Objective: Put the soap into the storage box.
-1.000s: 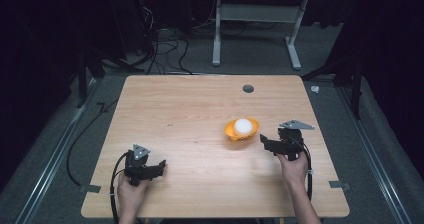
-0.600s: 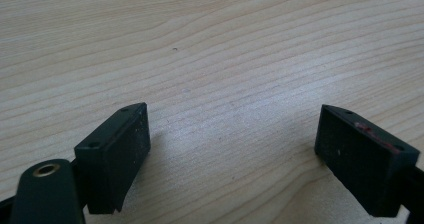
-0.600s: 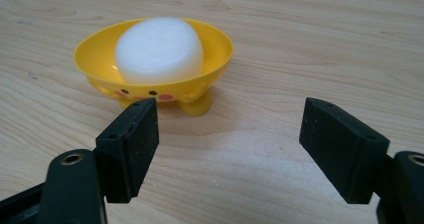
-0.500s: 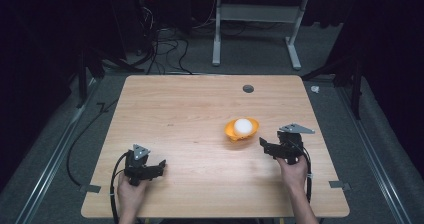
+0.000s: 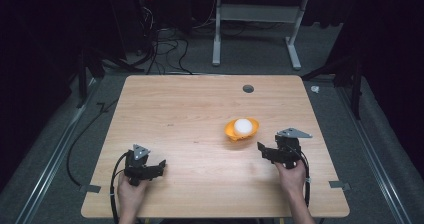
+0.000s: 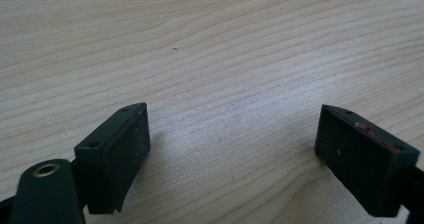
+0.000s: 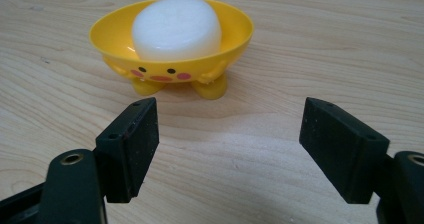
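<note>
High view: the yellow dish [image 5: 241, 129] holding a white soap [image 5: 243, 126] sat right of table [image 5: 190, 109] centre, near the right gripper [image 5: 262, 149], apart. Left gripper [image 5: 159, 165] was well away, by the near edge.

Left gripper view: jaws spread over bare wood.

Right gripper view: jaws spread, empty; dish just ahead, painted face, no writing.

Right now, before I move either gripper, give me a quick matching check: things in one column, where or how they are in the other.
1. white soap
2. yellow dish
3. left gripper
4. right gripper

a. open, facing the dish
b. lying in the dish
c. open over bare wood
d. standing on the table on small feet

Pairs: 1-b, 2-d, 3-c, 4-a
</note>
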A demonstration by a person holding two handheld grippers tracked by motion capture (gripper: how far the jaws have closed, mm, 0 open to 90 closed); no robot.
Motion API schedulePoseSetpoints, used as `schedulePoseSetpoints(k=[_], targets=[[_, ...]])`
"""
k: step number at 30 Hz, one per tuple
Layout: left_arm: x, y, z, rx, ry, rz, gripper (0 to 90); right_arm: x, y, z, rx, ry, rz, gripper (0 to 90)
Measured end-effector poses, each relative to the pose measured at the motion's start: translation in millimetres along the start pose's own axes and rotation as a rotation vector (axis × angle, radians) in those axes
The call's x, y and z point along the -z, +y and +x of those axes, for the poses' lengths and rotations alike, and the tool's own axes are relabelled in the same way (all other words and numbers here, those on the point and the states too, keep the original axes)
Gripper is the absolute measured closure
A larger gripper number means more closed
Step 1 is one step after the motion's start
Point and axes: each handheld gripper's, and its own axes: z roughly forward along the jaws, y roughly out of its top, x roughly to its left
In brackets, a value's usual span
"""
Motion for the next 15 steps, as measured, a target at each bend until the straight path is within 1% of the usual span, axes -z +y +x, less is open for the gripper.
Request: schedulePoseSetpoints(k=[6, 15], targets=[[0.0, 0.0, 0.0, 0.0, 0.0, 0.0, 14.9, -1.9, -4.8, 5.9, 0.004, 0.007, 0.008, 24.6], [0.0, 0.0, 0.0, 0.0, 0.0, 0.0, 14.9, -8.2, -12.6, 14.1, 0.023, 0.012, 0.029, 24.5]])
